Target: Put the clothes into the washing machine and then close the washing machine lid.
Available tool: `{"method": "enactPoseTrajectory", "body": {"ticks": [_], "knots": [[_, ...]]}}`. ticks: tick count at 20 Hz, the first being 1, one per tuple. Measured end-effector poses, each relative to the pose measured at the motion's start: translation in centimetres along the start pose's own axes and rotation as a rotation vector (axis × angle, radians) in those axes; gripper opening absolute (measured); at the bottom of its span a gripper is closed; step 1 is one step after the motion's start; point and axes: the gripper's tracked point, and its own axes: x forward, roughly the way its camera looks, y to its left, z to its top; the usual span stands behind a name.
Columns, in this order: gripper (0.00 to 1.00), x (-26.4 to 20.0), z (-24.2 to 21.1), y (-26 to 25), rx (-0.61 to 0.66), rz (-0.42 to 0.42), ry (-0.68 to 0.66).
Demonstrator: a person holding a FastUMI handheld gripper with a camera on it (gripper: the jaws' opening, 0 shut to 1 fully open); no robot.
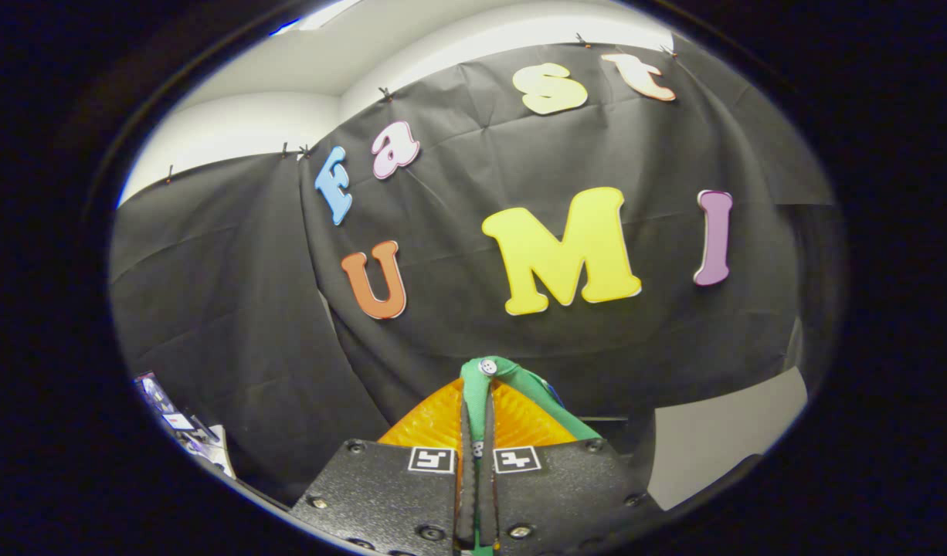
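Gripper (477, 401) is raised and tilted up, facing the booth's black cloth wall (234, 309), with open air ahead of the fingertips. Fingers are pressed together with barely a slit between them, pinching a strip of green garment (475, 390). A button sits on the cloth at the fingertips, and one fold trails off to the right over the right finger. Pale wall panel (721, 440) low on the right, some clutter (180, 425) low on the left.
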Motion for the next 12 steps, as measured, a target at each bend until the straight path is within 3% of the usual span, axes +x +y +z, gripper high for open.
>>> {"method": "enactPoseTrajectory", "body": {"ticks": [7,12], "knots": [[0.05,7.3,0.2,2.5,-0.017,0.072,0.027],[0.05,10.9,-5.6,1.6,-0.064,0.048,0.114]]}}
